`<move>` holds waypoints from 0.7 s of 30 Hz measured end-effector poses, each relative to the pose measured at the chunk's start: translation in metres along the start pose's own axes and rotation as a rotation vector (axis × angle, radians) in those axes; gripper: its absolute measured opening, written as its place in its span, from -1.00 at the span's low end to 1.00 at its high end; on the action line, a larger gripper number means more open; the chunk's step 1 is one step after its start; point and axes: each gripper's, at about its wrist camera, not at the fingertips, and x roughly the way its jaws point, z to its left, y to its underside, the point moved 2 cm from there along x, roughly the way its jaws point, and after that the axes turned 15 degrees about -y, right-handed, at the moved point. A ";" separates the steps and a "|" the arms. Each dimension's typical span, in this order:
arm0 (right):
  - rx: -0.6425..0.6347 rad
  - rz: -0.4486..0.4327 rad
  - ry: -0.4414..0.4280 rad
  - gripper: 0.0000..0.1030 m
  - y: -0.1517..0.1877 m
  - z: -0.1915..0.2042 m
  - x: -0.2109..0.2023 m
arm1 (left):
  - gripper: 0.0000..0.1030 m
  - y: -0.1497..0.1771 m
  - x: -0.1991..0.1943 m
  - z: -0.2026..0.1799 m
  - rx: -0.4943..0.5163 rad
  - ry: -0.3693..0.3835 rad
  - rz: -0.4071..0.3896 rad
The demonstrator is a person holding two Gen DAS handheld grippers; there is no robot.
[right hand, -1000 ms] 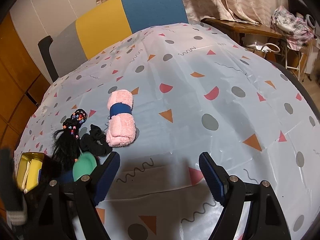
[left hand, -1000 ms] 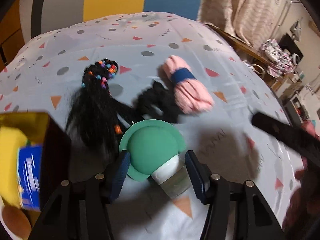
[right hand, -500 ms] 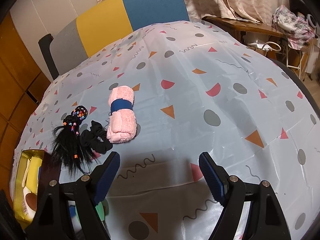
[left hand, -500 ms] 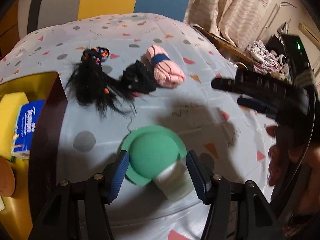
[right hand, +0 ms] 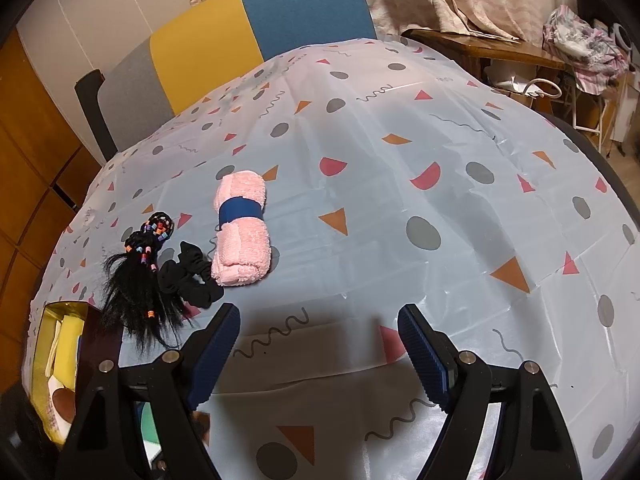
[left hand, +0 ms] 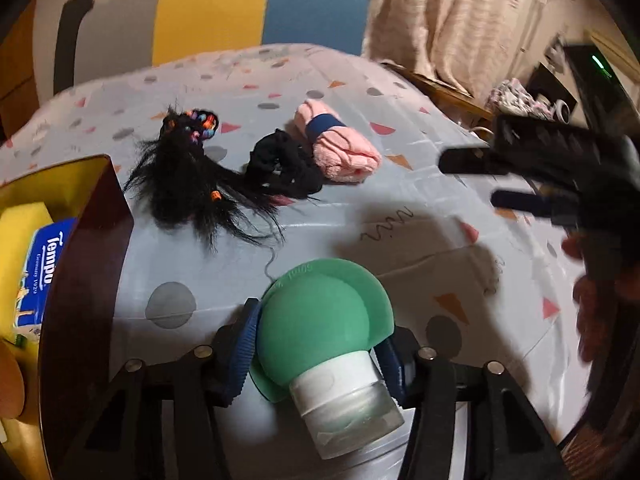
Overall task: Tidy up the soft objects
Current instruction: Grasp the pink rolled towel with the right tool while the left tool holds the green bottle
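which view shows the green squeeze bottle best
The left wrist view: the green squeeze bottle fills the foreground between the closing left gripper's pads, white cap visible. The right wrist view shows only a green sliver behind its own left finger.

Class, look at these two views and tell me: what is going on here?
A person is tidying soft things on a patterned tablecloth. The left tool has a green squeeze bottle between its closing jaws, beside a box holding a tissue pack. The right tool hangs open and empty. A pink rolled towel, black scrunchie and beaded hairpiece lie on the cloth.
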 end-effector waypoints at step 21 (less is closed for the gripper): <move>-0.134 -0.057 -0.030 0.54 -0.008 0.033 0.020 | 0.03 0.010 -0.008 0.009 -0.051 0.059 -0.081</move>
